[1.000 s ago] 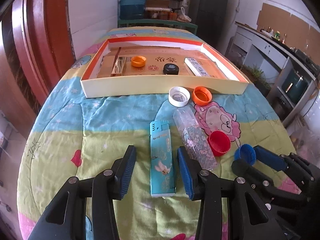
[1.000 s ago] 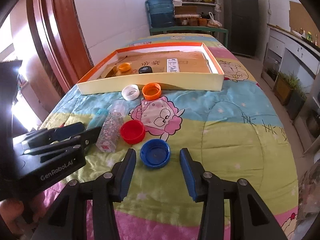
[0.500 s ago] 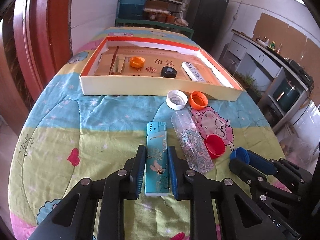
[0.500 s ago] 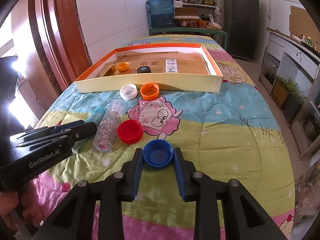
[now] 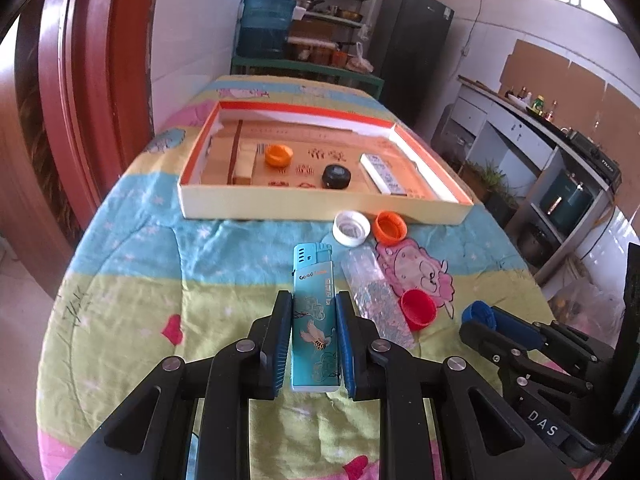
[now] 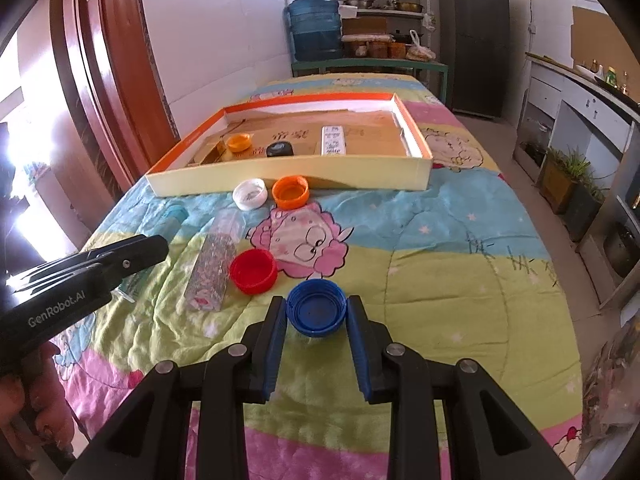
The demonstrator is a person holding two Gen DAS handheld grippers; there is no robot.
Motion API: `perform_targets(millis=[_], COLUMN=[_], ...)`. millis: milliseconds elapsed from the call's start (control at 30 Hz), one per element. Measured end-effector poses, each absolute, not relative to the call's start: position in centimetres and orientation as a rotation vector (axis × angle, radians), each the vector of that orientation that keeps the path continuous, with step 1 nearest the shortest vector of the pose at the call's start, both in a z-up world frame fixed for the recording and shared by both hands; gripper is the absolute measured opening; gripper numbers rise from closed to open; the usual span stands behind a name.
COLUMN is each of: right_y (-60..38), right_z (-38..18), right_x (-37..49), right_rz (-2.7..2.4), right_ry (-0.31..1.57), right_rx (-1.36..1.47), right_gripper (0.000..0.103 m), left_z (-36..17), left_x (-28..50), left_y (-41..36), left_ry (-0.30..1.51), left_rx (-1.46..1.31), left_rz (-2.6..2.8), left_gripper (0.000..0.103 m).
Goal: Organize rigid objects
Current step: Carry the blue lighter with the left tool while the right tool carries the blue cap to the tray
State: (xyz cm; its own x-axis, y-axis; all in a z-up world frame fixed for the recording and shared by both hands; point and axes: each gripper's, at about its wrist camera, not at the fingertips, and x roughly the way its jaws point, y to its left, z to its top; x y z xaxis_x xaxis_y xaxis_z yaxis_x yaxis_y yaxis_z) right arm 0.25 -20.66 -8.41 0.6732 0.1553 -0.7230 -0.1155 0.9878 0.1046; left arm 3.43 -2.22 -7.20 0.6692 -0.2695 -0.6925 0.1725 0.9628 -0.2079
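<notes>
My left gripper is shut on a teal lighter, its blue pads pressing the long sides. The lighter points toward an orange-rimmed cardboard box that lies further along the table. My right gripper is shut on a blue bottle cap, open side up, just above the quilt. In the left wrist view the right gripper shows at the lower right with the blue cap at its tips. The box holds an orange cap, a black cap and a white patterned case.
On the patterned quilt lie a white cap, an orange cap, a red cap and a clear glitter-filled case. A red wooden door frame stands to the left. Counters and cupboards run along the right beyond the table edge.
Both grippers went from open to shut: the left onto the lighter, the right onto the blue cap. The left gripper has since drawn up and back a little with the lighter.
</notes>
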Motion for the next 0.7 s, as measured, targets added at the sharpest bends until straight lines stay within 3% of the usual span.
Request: perform_targets(millis=[700], right_y=[-20.6], right_z=[-5.9], right_x=[1.3], right_rz=[0.168], right_ry=[0.761], right_rx=[0.035], right_gripper=[0.031], left_z=[-4.5], left_x=[4.3], left_y=[-2.2], left_ry=[0.742], left_rx=[-0.112], left_rz=[-0.255], left_gripper=[0.022])
